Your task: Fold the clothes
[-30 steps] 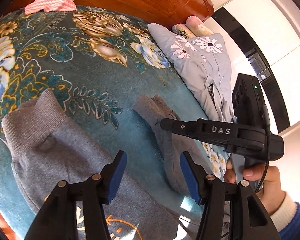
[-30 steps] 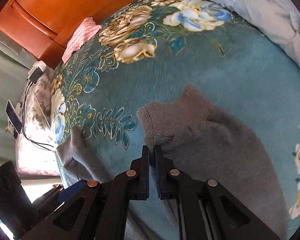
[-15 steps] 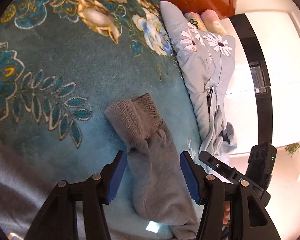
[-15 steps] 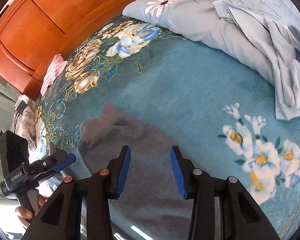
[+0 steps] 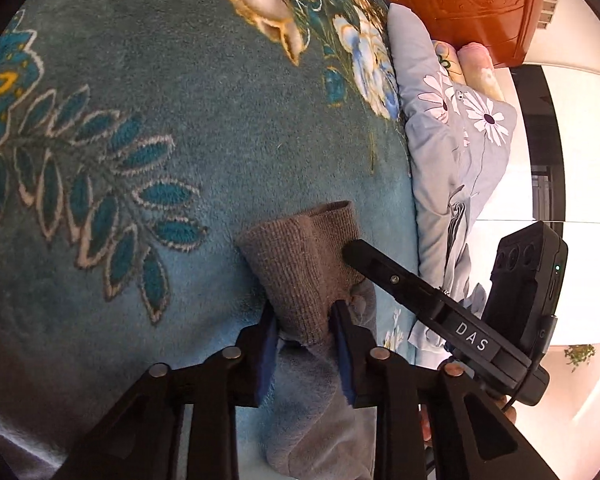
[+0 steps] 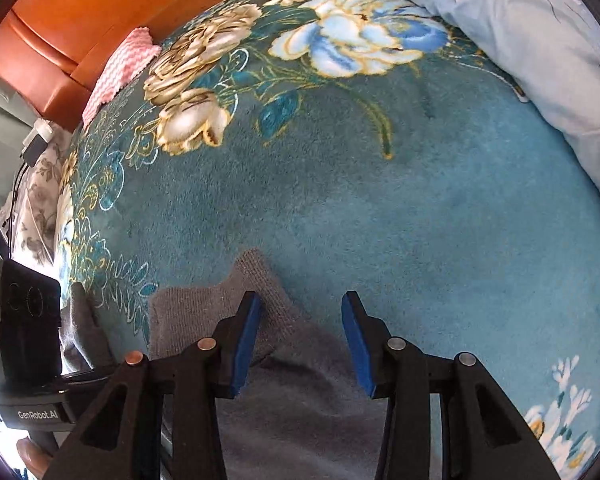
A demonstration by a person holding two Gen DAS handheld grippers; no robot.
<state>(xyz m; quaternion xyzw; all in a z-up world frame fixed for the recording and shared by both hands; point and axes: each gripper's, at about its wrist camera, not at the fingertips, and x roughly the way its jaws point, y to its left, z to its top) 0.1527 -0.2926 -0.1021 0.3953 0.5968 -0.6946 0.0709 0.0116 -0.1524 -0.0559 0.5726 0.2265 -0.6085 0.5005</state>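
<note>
Left wrist: left hand-held gripper [image 5: 305, 334] pinching sleeve cuff [image 5: 300, 264], right wrist: pink cloth [image 6: 118, 68]

Black tongs [image 5: 305, 326] with blue pads [image 6: 246, 340], copper rivets, and white "DAS" lettering.

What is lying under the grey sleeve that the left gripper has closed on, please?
The grey sleeve lies on the teal floral blanket, visible all around it. The blanket directly beneath is covered, as is anything under it.
</note>
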